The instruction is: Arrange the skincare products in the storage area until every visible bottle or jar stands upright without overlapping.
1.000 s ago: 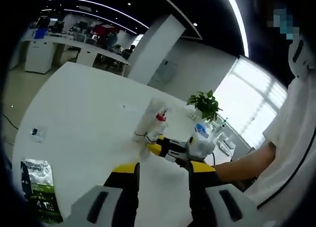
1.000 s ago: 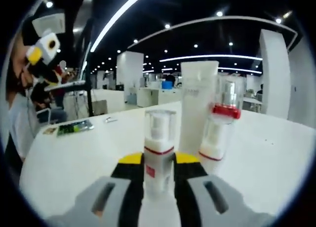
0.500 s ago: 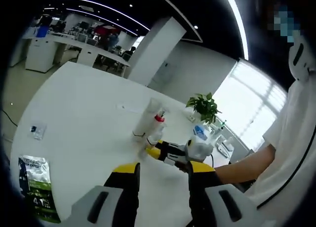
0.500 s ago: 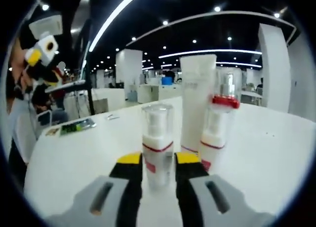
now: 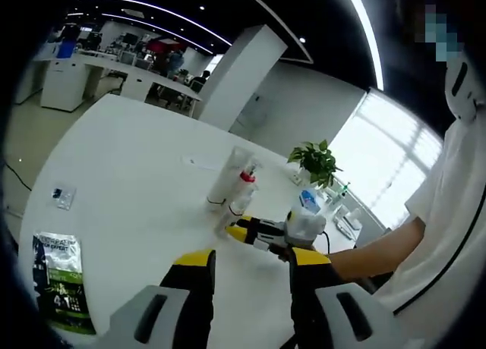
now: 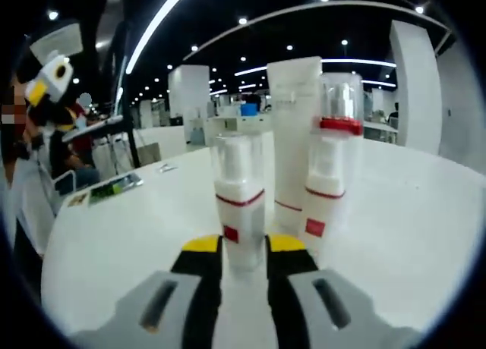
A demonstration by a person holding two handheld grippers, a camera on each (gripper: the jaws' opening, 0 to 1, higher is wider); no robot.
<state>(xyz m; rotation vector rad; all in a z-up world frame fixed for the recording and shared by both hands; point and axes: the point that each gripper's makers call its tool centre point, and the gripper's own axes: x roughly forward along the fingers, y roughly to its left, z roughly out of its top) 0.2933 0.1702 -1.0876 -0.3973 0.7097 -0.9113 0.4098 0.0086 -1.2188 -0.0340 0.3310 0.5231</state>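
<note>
The right gripper point(image 6: 243, 246) has let go of the small pump bottle point(image 6: 240, 212). A second ago its jaws pinched the bottle's base; now they stand slightly apart on either side of it, and the bottle stands upright on the white surface point(image 6: 395, 212) on its own (whether a jaw brushes it, I cannot tell).

Just behind it stand the tall white tube point(image 6: 292, 136) and the red-collared pump bottle point(image 6: 330, 159), both upright and close beside each other. From the left gripper view the same cluster point(image 5: 234, 183) reads as a tight group mid-surface, with the right gripper point(image 5: 247, 231) low beside it.

The left gripper point(image 5: 250, 262) hangs well back, jaws wide and holding nothing. A green packet point(image 5: 61, 281) lies flat near the surface's edge, well apart from the bottles.

By my reading the placement is done: three products upright, none leaning on another, though the spacing is tight. A clean retreat of the right gripper is what remains.
</note>
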